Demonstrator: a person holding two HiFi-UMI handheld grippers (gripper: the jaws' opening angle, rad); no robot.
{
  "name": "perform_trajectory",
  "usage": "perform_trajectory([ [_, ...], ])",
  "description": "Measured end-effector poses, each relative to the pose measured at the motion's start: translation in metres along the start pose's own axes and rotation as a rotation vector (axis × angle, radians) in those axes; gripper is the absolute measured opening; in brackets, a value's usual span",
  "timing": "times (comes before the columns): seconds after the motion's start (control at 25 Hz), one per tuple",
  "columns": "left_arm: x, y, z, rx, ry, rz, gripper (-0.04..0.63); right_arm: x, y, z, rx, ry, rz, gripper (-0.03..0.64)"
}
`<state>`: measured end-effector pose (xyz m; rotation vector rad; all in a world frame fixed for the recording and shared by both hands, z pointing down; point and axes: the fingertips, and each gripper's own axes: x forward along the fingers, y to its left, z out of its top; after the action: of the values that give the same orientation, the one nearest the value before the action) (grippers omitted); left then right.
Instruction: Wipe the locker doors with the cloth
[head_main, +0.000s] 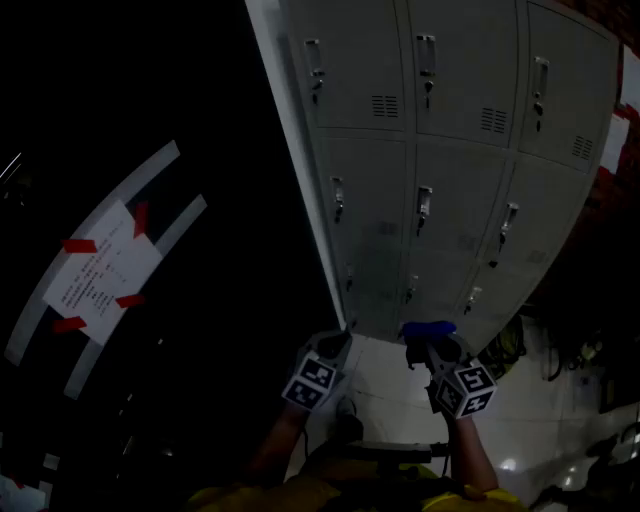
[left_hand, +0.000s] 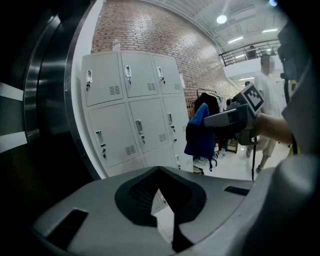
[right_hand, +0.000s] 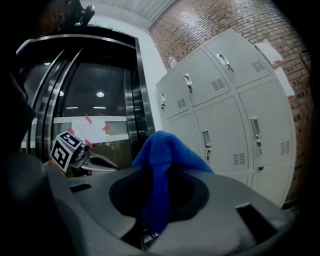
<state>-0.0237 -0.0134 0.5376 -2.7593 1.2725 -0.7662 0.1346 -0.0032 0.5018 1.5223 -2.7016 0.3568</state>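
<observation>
Right gripper clamps the blue cloth. Left gripper is closed and empty. Both are held near, short of the lockers. Wiping judged not yet begun; all doors remain.

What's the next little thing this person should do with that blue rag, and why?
Probably push the right gripper forward until the blue cloth clamped in its jaws presses flat on a locker door. The cloth hangs short of the grey doors and touches none, so wiping cannot begin. The left gripper holds nothing.
</observation>
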Motion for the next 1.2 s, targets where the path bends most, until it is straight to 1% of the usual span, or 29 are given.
perform_trajectory([
  [0.12,0.034,0.084,0.019,0.036,-0.013,0.0,-0.008,0.094,-0.005,0.029,0.037,-0.035,0.001,0.066],
  [0.24,0.057,0.145,0.04,0.084,-0.071,-0.035,-0.008,0.175,-0.004,0.059,0.008,-0.061,0.011,0.066],
  [0.28,0.066,0.164,0.041,0.093,-0.078,-0.032,-0.008,0.198,-0.004,0.069,-0.005,-0.07,0.01,0.066],
  [0.36,0.086,0.202,0.044,0.104,-0.065,-0.009,-0.008,0.24,-0.004,0.089,-0.025,-0.093,0.01,0.066],
  [0.44,0.104,0.228,0.05,0.118,-0.05,-0.006,-0.008,0.27,-0.006,0.104,-0.032,-0.106,0.019,0.066],
  [0.52,0.118,0.243,0.057,0.113,-0.049,-0.011,-0.008,0.294,-0.013,0.112,-0.037,-0.108,0.015,0.066],
  [0.6,0.128,0.257,0.065,0.097,-0.054,0.0,-0.008,0.323,-0.024,0.125,-0.045,-0.113,0.005,0.066],
  [0.68,0.13,0.264,0.071,0.08,-0.069,0.01,-0.008,0.353,-0.025,0.142,-0.062,-0.122,0.025,0.066],
  [0.76,0.129,0.27,0.073,0.065,-0.075,0.025,-0.008,0.386,-0.019,0.168,-0.088,-0.154,0.062,0.066],
  [0.8,0.128,0.274,0.074,0.07,-0.071,0.045,-0.008,0.405,-0.016,0.184,-0.098,-0.172,0.075,0.066],
  [0.84,0.127,0.28,0.075,0.093,-0.061,0.076,-0.008,0.424,-0.014,0.198,-0.106,-0.185,0.082,0.066],
  [0.92,0.124,0.294,0.076,0.185,-0.033,0.153,-0.008,0.461,-0.01,0.222,-0.131,-0.201,0.078,0.066],
  [0.96,0.124,0.3,0.077,0.214,-0.026,0.178,-0.008,0.479,-0.01,0.23,-0.141,-0.202,0.07,0.066],
  [1.0,0.126,0.304,0.078,0.215,-0.031,0.185,-0.008,0.495,-0.011,0.235,-0.14,-0.194,0.064,0.066],
  [1.08,0.13,0.306,0.084,0.182,-0.045,0.168,-0.008,0.522,-0.016,0.239,-0.122,-0.176,0.055,0.066],
  [1.12,0.132,0.305,0.086,0.179,-0.037,0.16,-0.008,0.53,-0.019,0.24,-0.118,-0.176,0.051,0.066],
  [1.2,0.138,0.301,0.085,0.199,-0.013,0.147,-0.008,0.536,-0.024,0.241,-0.124,-0.18,0.062,0.066],
])
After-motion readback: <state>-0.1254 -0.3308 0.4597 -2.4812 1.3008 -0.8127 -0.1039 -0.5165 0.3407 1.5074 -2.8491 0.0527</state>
